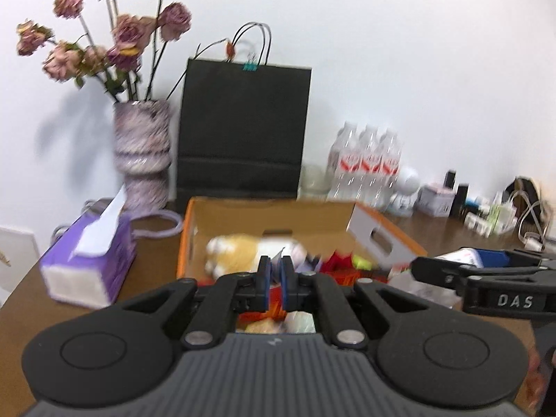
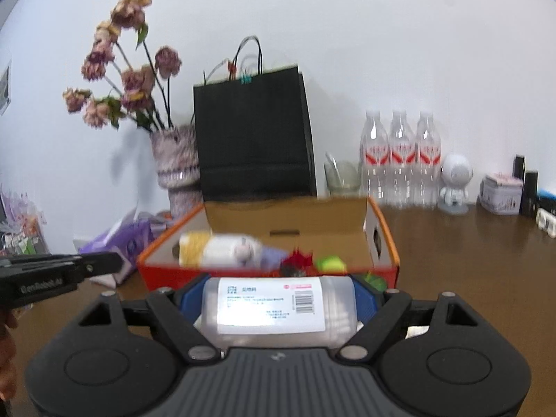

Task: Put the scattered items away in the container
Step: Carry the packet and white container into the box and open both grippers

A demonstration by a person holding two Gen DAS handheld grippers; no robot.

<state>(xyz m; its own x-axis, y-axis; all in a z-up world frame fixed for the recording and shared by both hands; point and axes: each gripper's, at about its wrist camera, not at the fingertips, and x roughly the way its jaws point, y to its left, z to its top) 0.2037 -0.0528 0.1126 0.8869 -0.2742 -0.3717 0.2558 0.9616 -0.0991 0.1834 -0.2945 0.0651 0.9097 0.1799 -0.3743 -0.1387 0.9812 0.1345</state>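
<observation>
Nearest, at 6 o'clock in the right wrist view, the right gripper (image 2: 279, 304) is clamping a white labelled jar (image 2: 278, 307) crosswise between its blue pads, jaws standing wide around it. The jar is lying on its side in the grip, just short of the orange cardboard box (image 2: 380, 224) at 12 o'clock. The risk here, as I judge it: the jar is round and smooth, so it may be rolling or slipping out if the grip loosens before it is over the box, and it could land on the brown table (image 2: 469, 243) or knock the near wall of the box.

In the left wrist view the left gripper (image 1: 274, 283) is sitting closed at 6 o'clock, its pads almost meeting; whether anything thin is caught between them I cannot tell through the blur. It is hanging over the near edge of the box, with the other tool crossing at 3 o'clock, so the two could be bumping each other.

Inside the box a plush toy (image 2: 215, 248) is lying at the left, with a red item (image 2: 297, 259) and a yellow-green item (image 2: 330, 264) to its right.

Farther back, a purple tissue box (image 1: 90, 260) is sitting at 9 o'clock, then a vase of dried roses (image 1: 142, 153), a black paper bag (image 1: 243, 128) and three water bottles (image 2: 399, 160) at 1 o'clock, which a wide swing could topple.
</observation>
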